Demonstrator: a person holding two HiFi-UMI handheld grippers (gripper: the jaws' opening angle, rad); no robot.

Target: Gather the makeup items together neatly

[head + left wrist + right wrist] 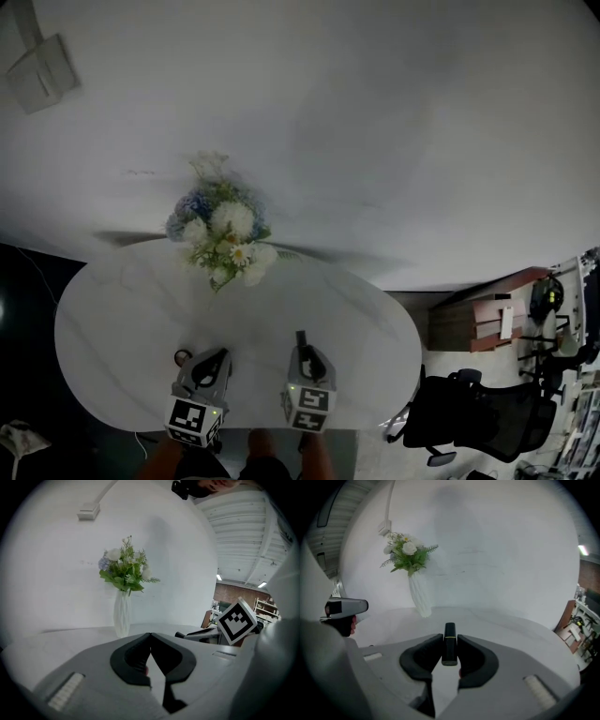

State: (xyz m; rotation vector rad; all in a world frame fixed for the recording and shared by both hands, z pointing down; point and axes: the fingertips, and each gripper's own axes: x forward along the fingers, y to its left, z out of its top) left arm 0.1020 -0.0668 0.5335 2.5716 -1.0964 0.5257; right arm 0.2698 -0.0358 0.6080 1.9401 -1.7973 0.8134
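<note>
A black lipstick tube (449, 644) with a thin gold band stands upright between the jaws of my right gripper (450, 639), which is shut on it. In the head view the lipstick tube (301, 337) sticks out ahead of the right gripper (302, 347) over the front of the white table (122, 319). My left gripper (223, 356) is level with it to the left. Its jaw tips meet in the left gripper view (150, 637), and I see nothing between them. A small dark and red item (183, 357) shows just left of it; whether they touch I cannot tell.
A white vase of flowers (225, 234) stands at the back of the oval table, seen ahead in both gripper views (123, 616) (419, 597). Off the table's right end are a brown cabinet (473, 323) and a black office chair (469, 412).
</note>
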